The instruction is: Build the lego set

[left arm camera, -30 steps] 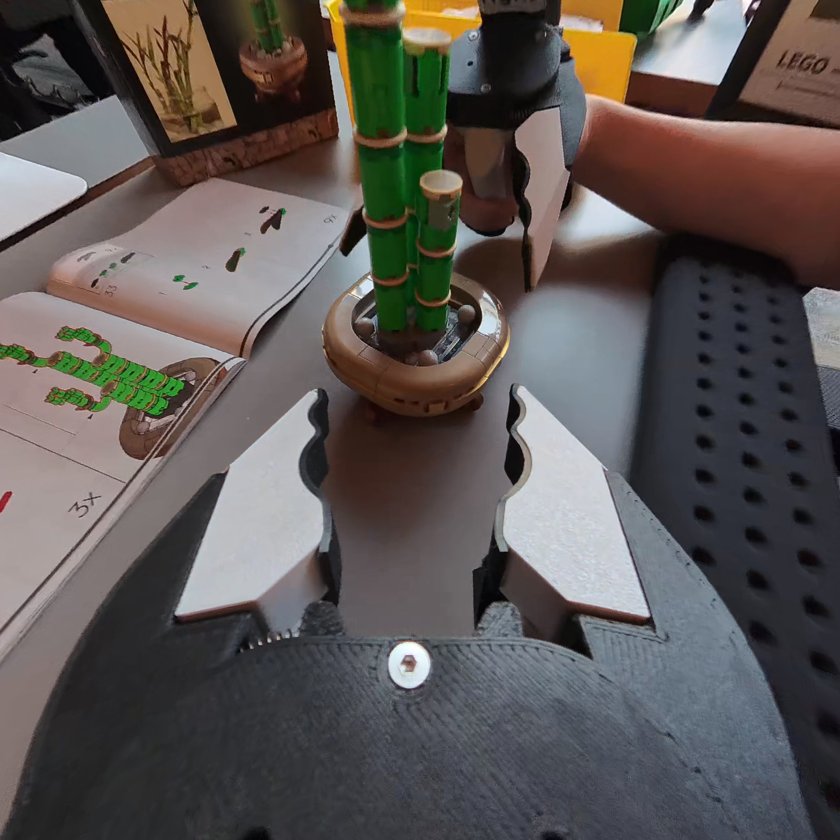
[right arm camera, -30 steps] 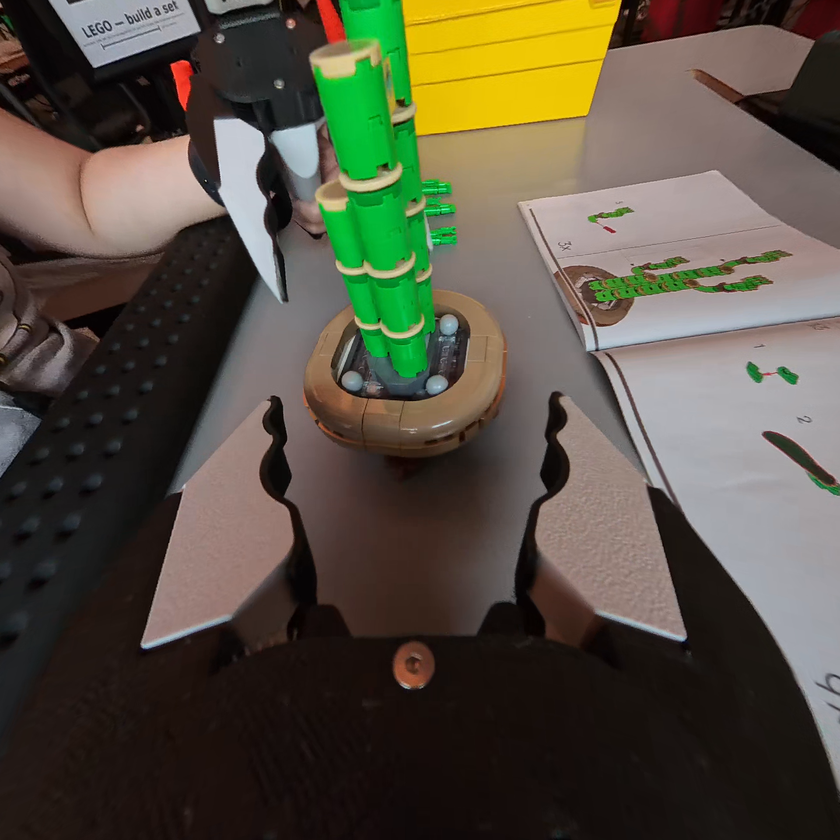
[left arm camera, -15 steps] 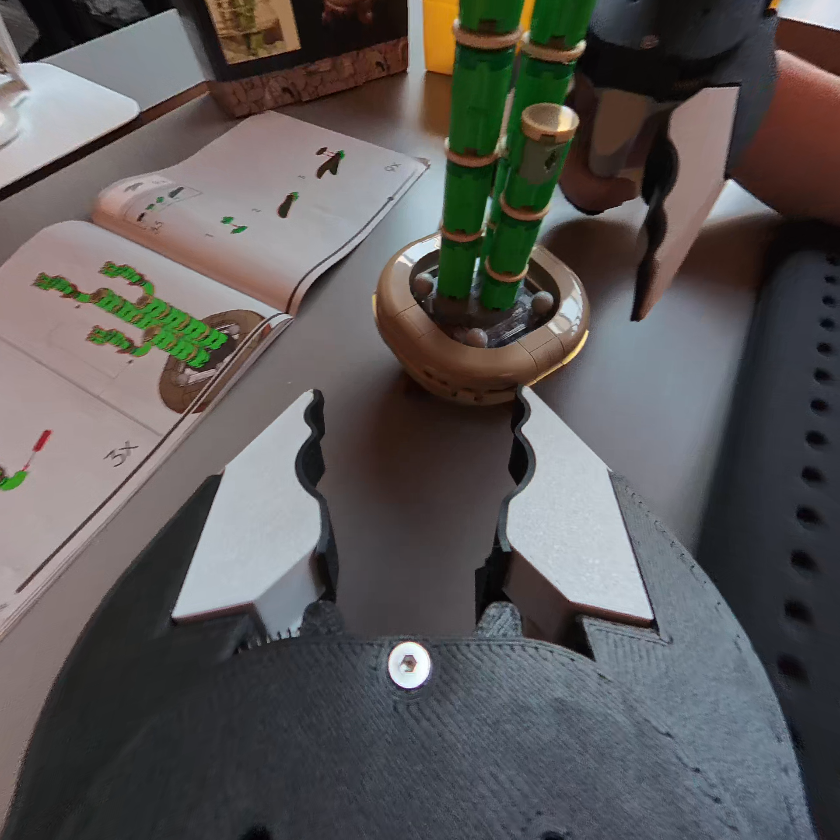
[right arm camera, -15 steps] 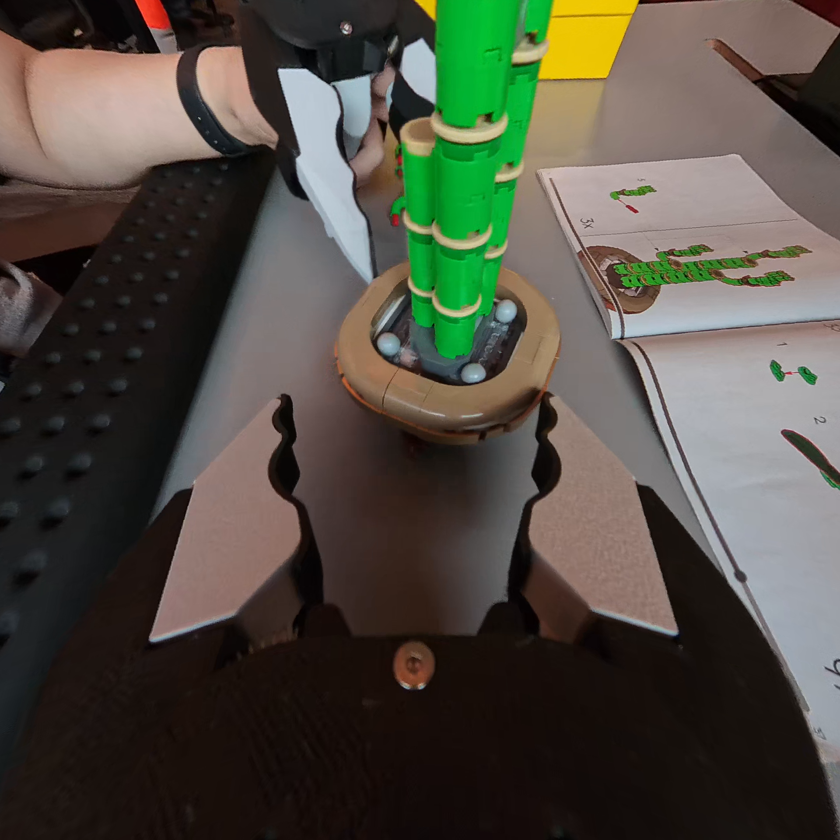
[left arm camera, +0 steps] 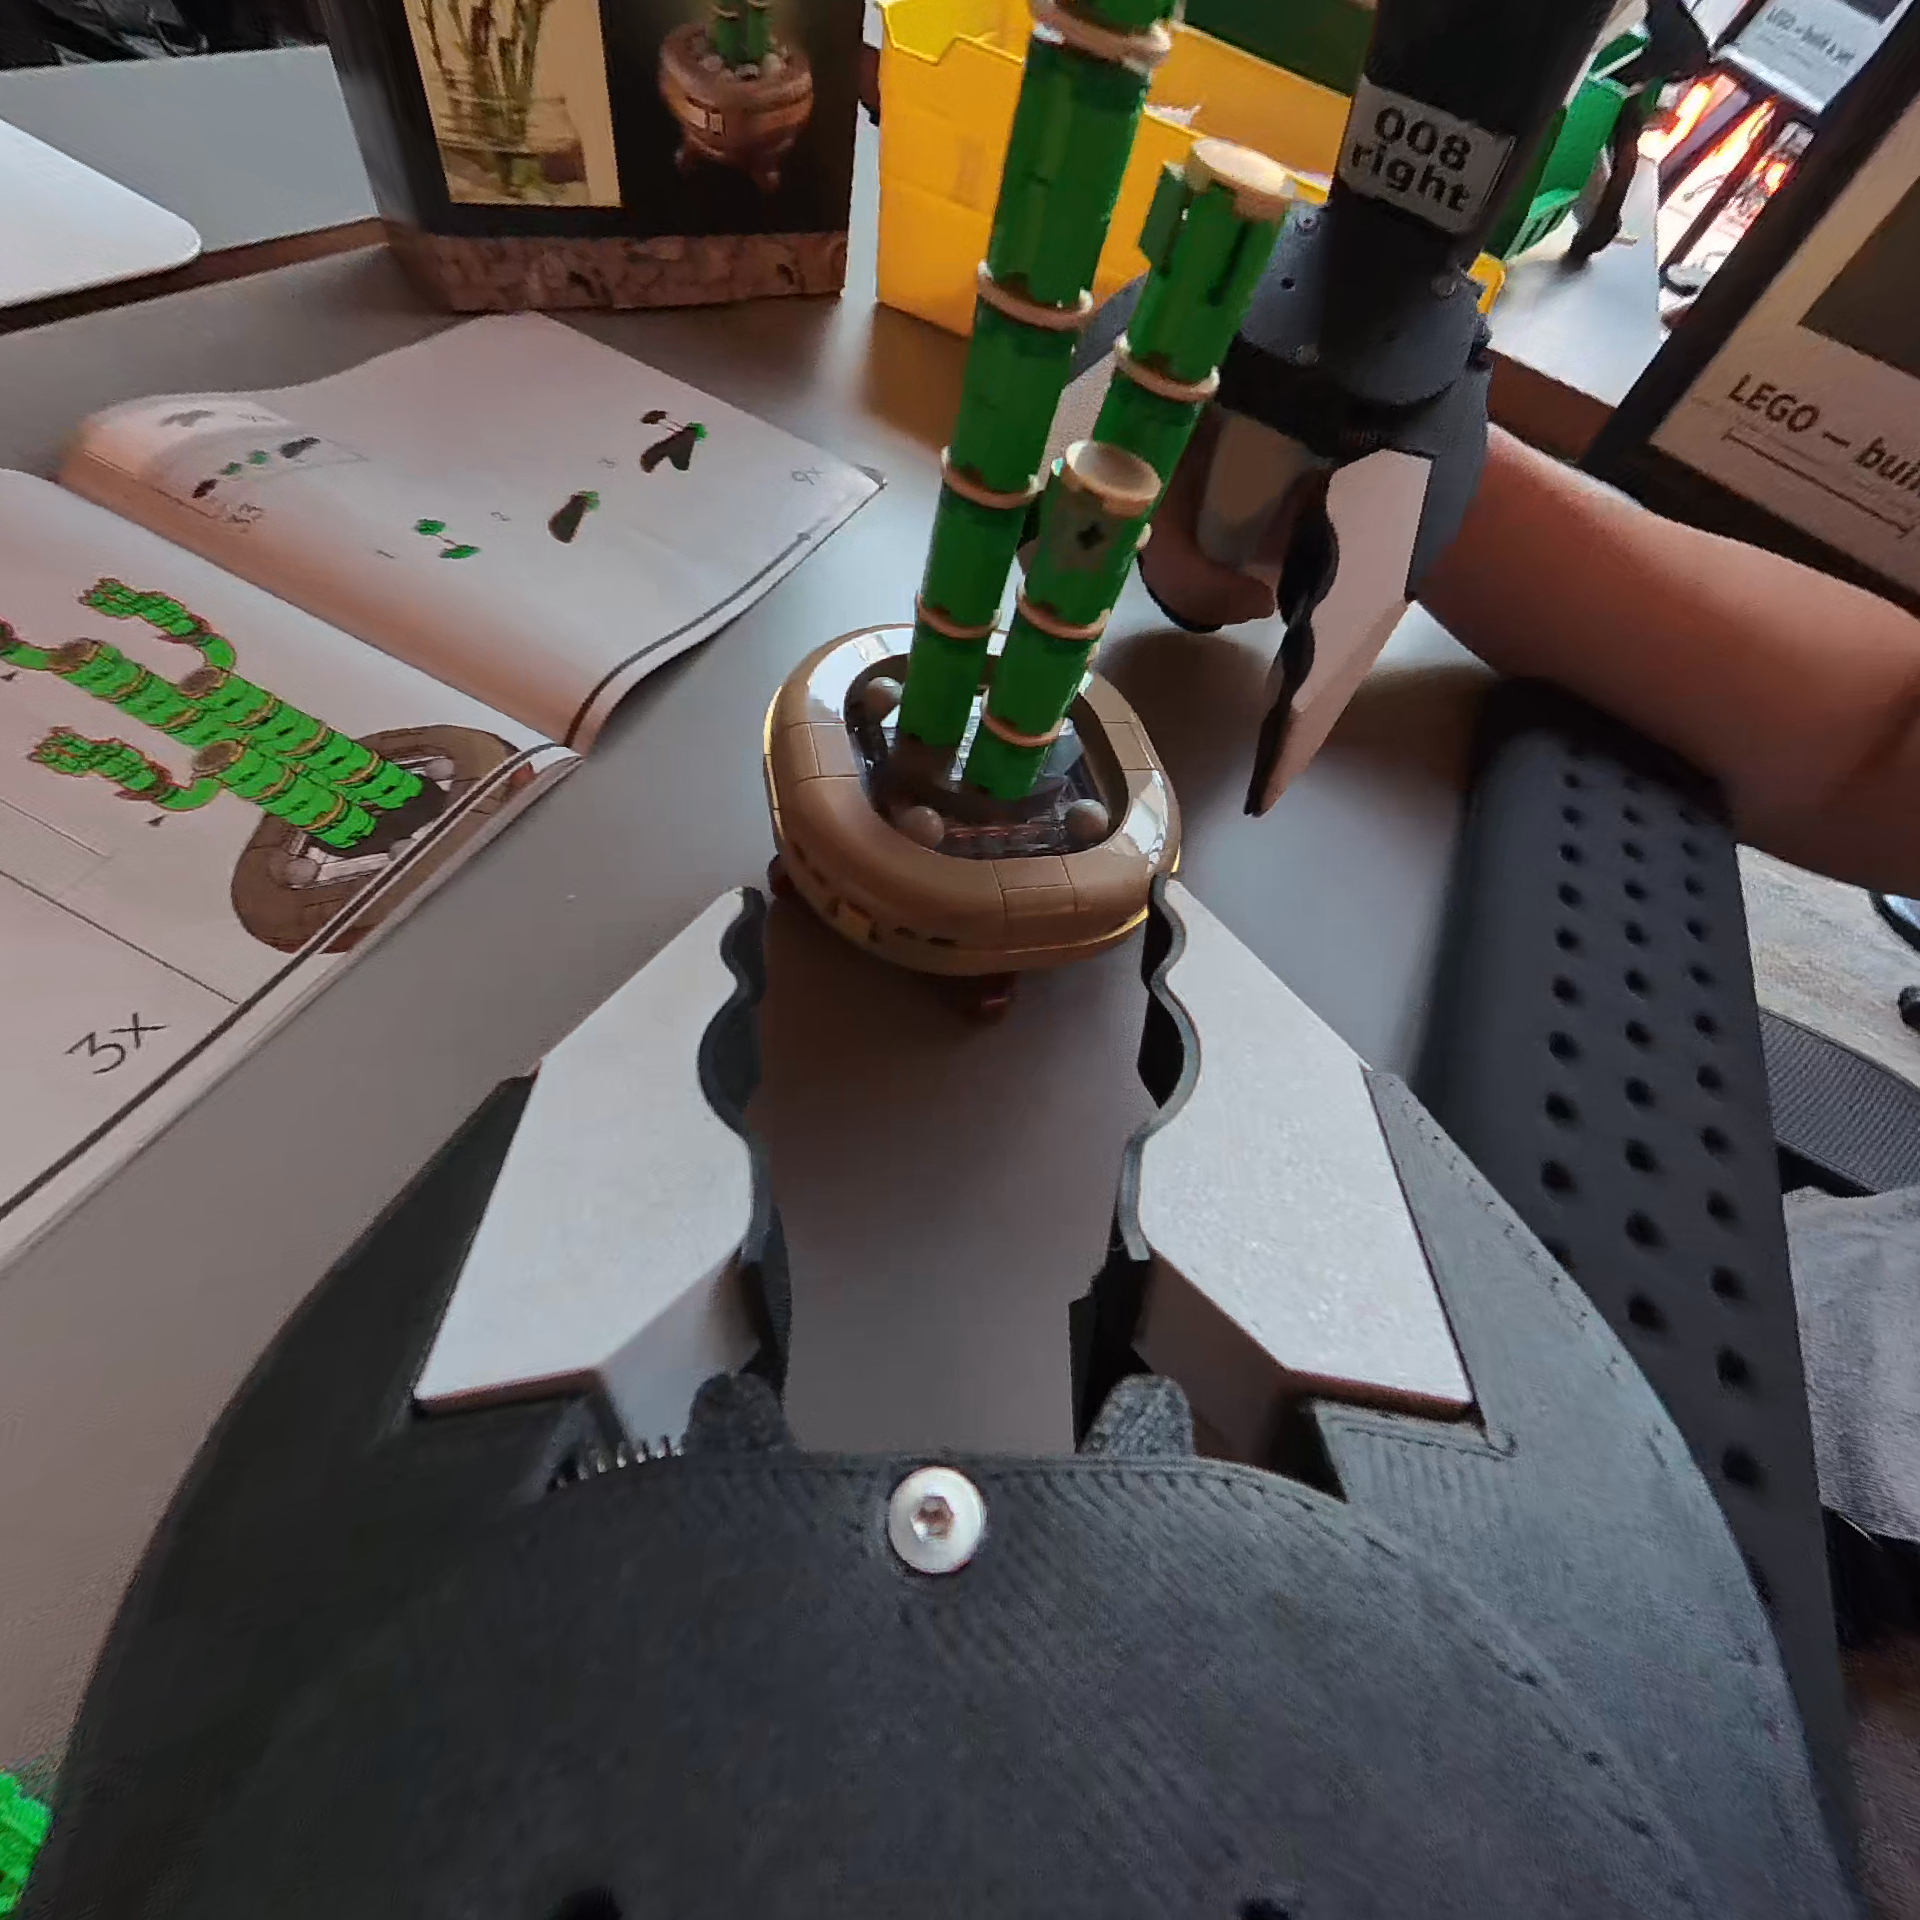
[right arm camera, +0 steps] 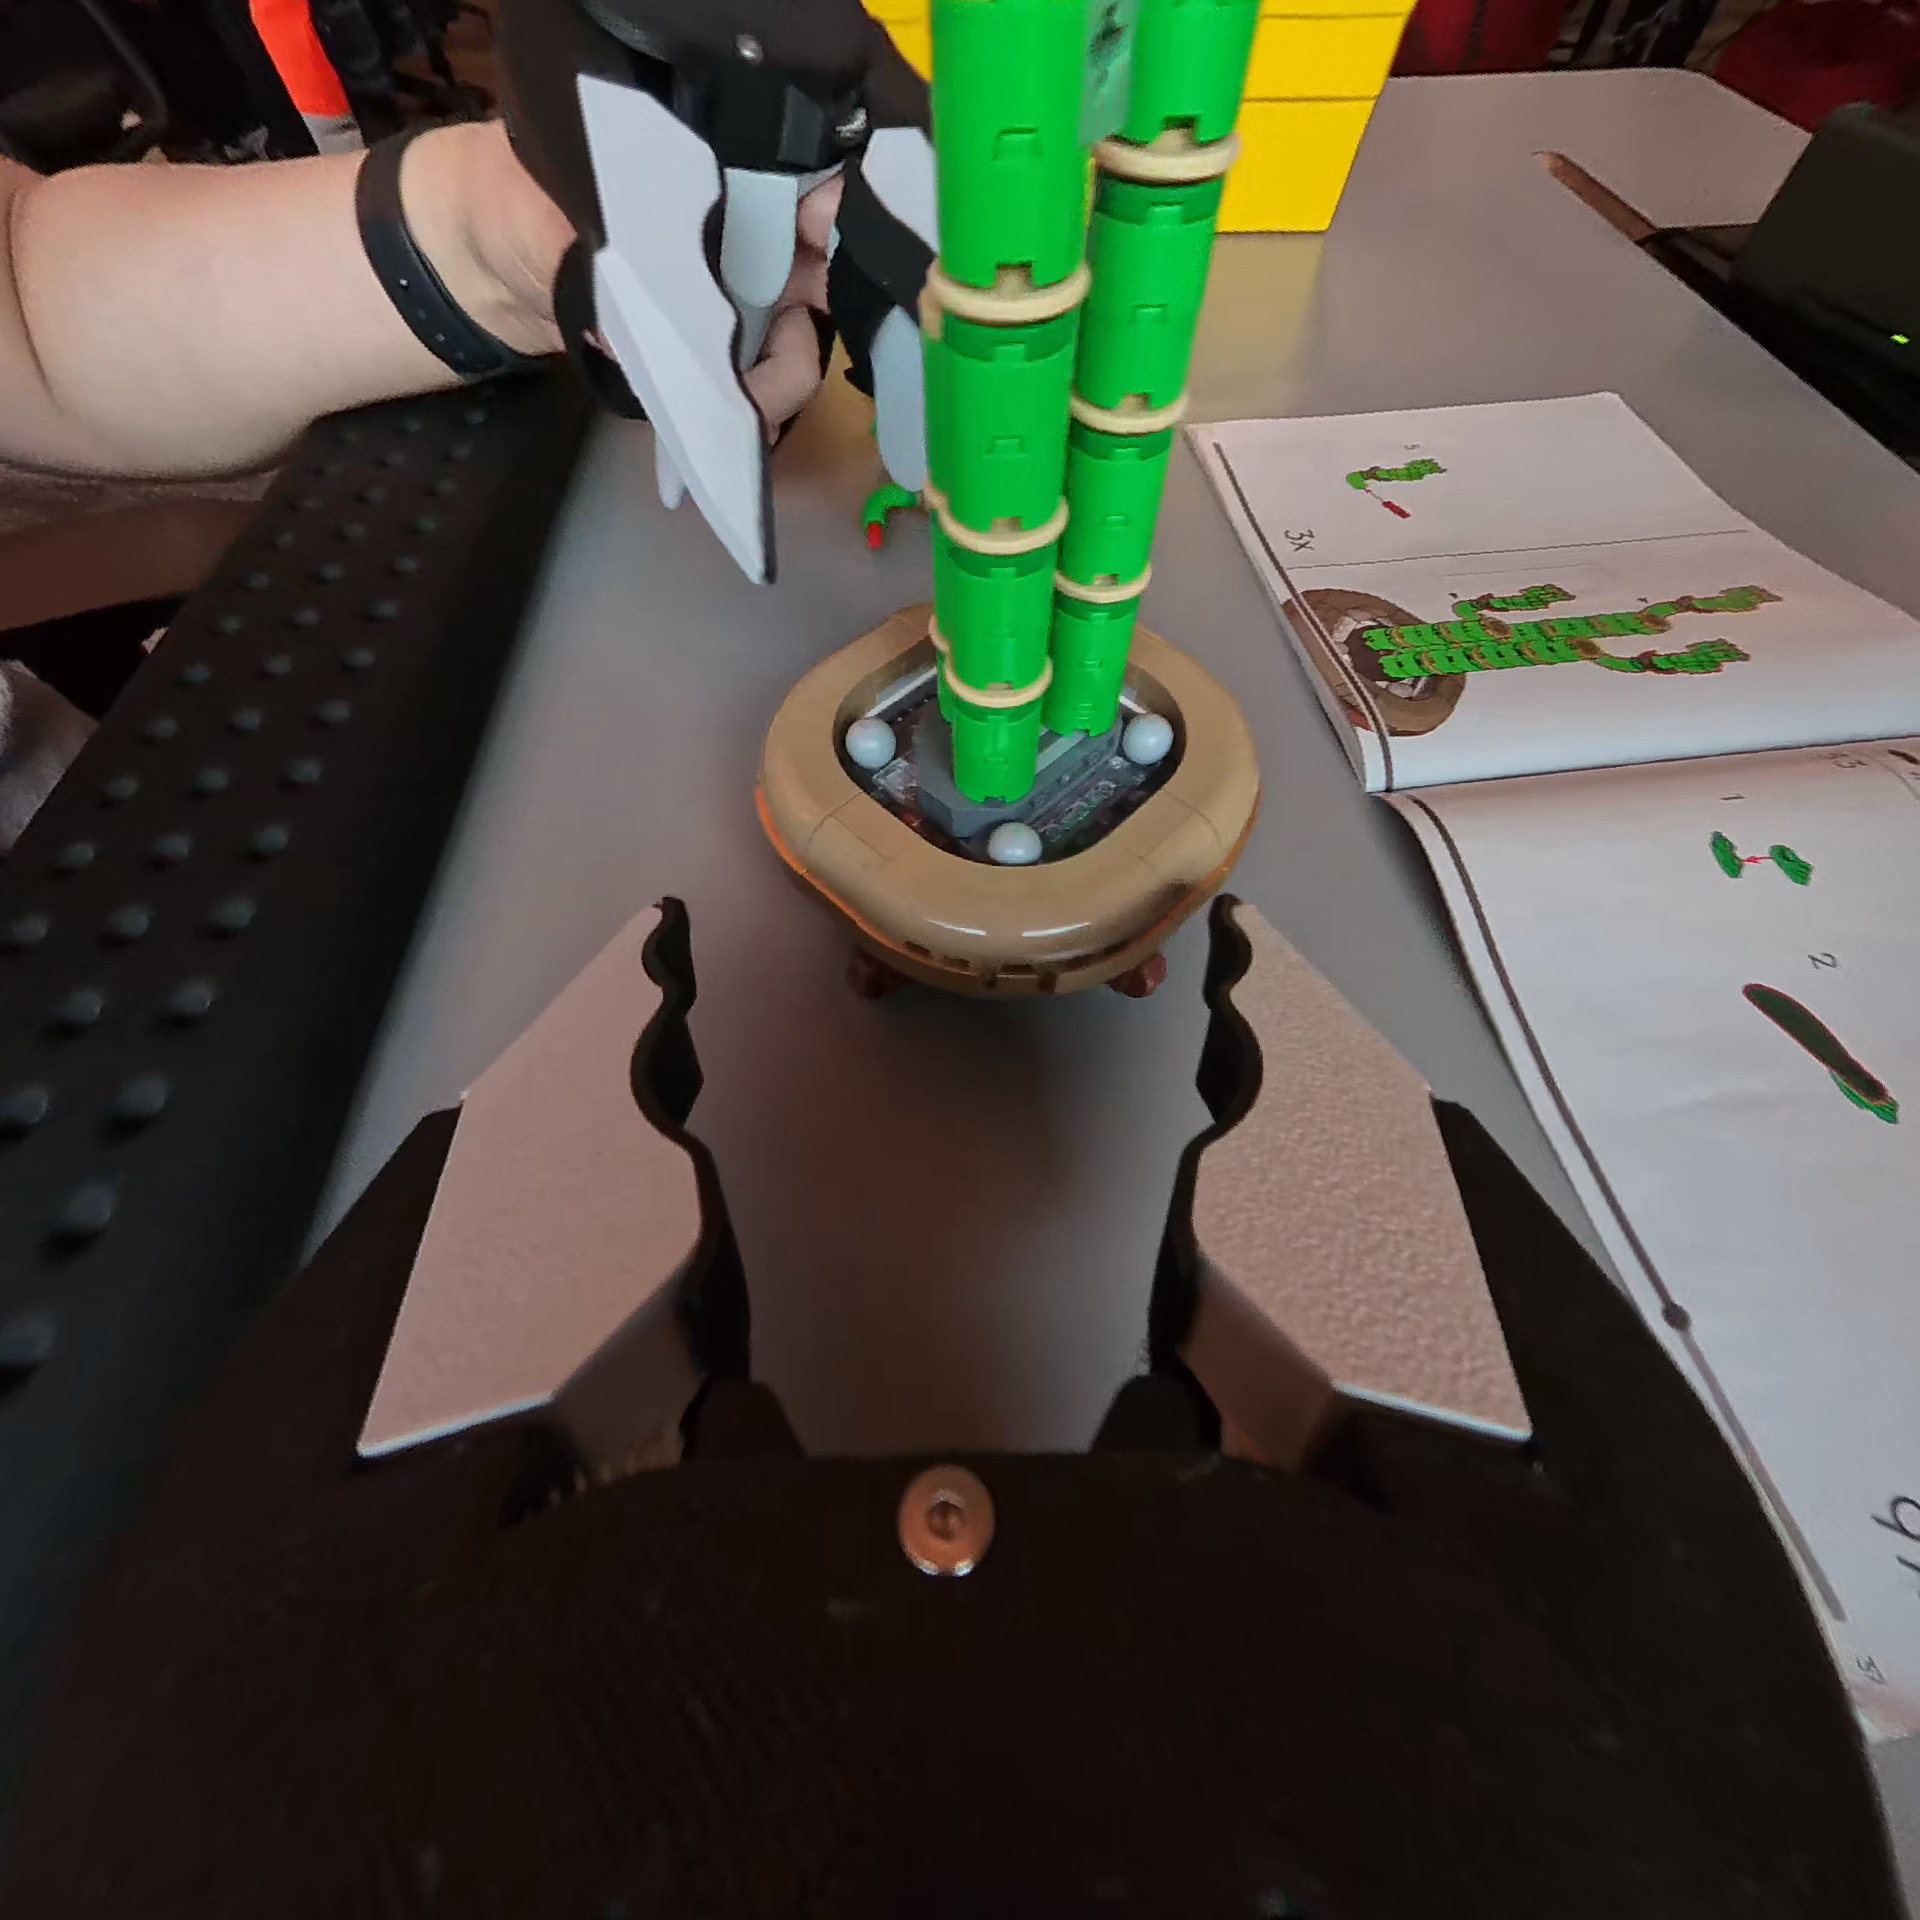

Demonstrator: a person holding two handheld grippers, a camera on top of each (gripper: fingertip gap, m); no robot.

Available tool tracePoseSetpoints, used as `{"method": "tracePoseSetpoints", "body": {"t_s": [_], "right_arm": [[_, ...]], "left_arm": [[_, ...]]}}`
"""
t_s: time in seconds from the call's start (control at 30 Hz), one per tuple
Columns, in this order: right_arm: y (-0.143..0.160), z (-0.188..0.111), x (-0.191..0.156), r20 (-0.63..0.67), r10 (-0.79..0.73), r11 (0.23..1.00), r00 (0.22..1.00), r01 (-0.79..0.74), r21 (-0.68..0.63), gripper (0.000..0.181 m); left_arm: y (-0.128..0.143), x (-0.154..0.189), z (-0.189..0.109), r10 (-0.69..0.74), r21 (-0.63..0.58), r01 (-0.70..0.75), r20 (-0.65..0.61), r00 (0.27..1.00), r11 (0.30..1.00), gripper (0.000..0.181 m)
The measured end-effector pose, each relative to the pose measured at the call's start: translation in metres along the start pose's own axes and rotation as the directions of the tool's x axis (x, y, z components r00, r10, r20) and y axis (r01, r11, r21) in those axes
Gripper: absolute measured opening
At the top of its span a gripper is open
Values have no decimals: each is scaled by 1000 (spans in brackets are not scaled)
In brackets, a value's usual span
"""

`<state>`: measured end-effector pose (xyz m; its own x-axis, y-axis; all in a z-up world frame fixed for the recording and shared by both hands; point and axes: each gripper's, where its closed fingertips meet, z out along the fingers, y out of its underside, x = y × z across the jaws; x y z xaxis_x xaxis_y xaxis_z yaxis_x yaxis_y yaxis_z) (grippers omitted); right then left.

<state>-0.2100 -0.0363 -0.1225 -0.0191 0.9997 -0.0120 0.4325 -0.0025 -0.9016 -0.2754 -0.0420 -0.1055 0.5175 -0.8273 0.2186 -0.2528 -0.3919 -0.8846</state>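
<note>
A tan Lego pot (left arm camera: 883,883) stands on the grey table with three green bamboo stalks (left arm camera: 997,447) rising from it. My left gripper (left arm camera: 953,914) is open and empty, its fingertips on either side of the pot's near edge. In the right wrist view the pot (right arm camera: 997,920) and stalks (right arm camera: 997,416) sit just past my open, empty right gripper (right arm camera: 945,920). Each gripper shows in the other's view, beyond the pot: the right one (left arm camera: 1320,644) and the left one (right arm camera: 717,436). A small green piece with a red tip (right arm camera: 888,509) lies behind the pot.
An open instruction booklet (left arm camera: 312,623) lies beside the pot and also shows in the right wrist view (right arm camera: 1558,623). The set's box (left arm camera: 613,156) and a yellow bin (left arm camera: 956,177) stand at the back. A black perforated mat (left arm camera: 1621,1039) borders the other side. Tip to tip, the grippers are about 9 cm apart.
Both grippers have closed in on the pot, which now sits at their fingertips. Both stay open. The pot has not visibly moved on the table.
</note>
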Motion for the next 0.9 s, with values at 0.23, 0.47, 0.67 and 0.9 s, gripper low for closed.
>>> {"method": "tracePoseSetpoints", "body": {"t_s": [0.23, 0.47, 0.67, 0.9], "right_arm": [[1, 2, -5, -4, -28, 999, 1000, 27, -32, 98], [1, 1, -8, 4, -34, 999, 999, 35, -41, 97], [1, 5, -11, 4, -45, 998, 999, 45, -38, 98], [-6, 2, -12, 6, -34, 999, 999, 34, 4, 94]], "left_arm": [[14, -8, 10, 141, -93, -133, 89, 986, 987, 68], [15, -20, 2, 135, -102, -122, 138, 981, 987, 72], [7, -33, -12, 94, -55, -86, 164, 982, 995, 75], [-26, -80, -119, -15, 151, -44, 367, 930, 988, 70]]}}
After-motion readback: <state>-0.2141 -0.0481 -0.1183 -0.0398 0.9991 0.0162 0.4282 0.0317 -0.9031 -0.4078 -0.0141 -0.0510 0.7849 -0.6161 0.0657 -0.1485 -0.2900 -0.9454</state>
